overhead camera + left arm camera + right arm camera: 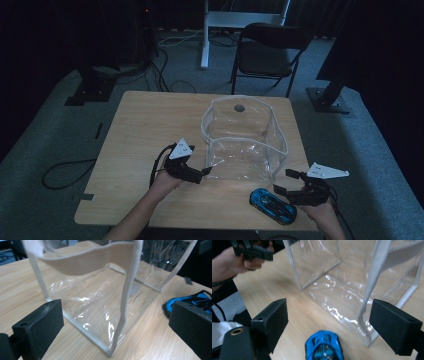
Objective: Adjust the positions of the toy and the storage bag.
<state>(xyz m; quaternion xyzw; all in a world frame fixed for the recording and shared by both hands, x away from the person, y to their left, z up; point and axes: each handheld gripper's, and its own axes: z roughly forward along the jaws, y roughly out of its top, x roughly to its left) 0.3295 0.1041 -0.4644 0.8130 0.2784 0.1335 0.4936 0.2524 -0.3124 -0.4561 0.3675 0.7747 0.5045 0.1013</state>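
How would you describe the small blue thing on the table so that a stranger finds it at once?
On the wooden table stands a clear plastic bag. In front of it, near the table's front edge, lies a toy car. It is bright blue with black parts, the one coloured thing there.

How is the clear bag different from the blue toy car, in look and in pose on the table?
The clear bag is see-through plastic with white edging, while the blue toy car is solid blue with black parts. The clear bag stands upright with its top open; the blue toy car lies low and flat. The clear bag is much larger than the blue toy car. Both rest on the wooden table, close together, and neither is held by a gripper.
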